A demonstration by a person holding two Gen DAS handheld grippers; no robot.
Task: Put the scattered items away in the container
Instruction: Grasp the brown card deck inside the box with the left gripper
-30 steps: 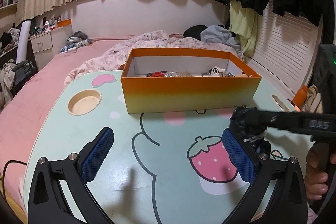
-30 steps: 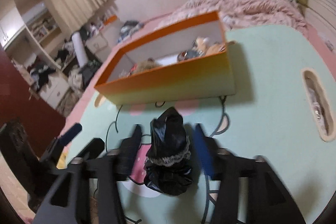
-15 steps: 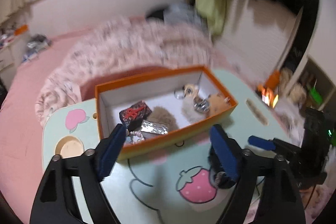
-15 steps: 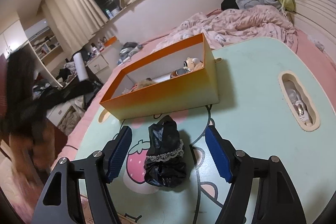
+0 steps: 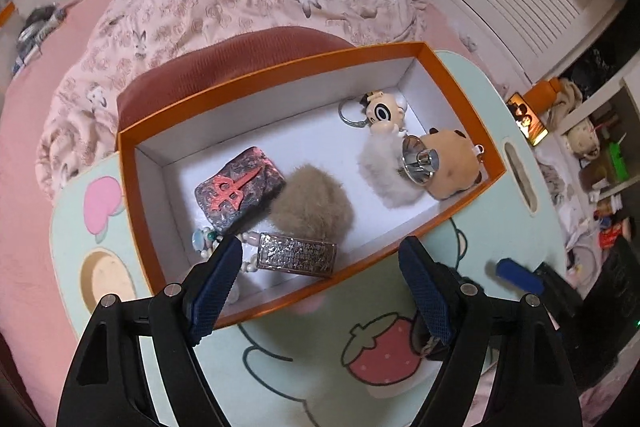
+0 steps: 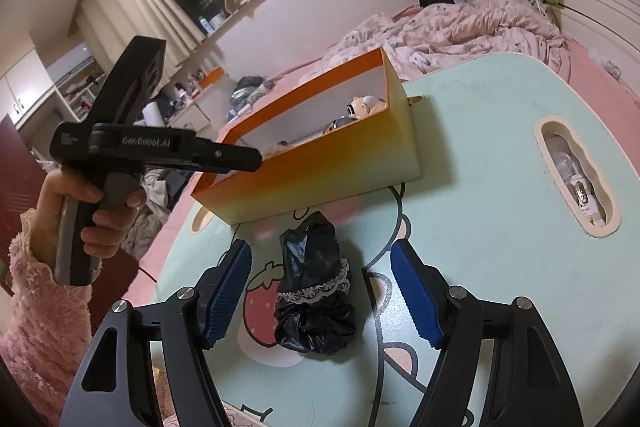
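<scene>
Black scrunchie (image 6: 314,291) mostly hidden behind left hand-held gripper (image 5: 326,287).

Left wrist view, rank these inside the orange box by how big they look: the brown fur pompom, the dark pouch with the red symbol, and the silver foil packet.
1. Brown fur pompom and dark pouch: they look close in size, too close to rank.
2. Silver foil packet: clearly smallest, though it lies nearest the camera.

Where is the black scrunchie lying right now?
In the right wrist view, the black scrunchie lies on the table, between the open right gripper's fingers, just in front of the orange box.
</scene>
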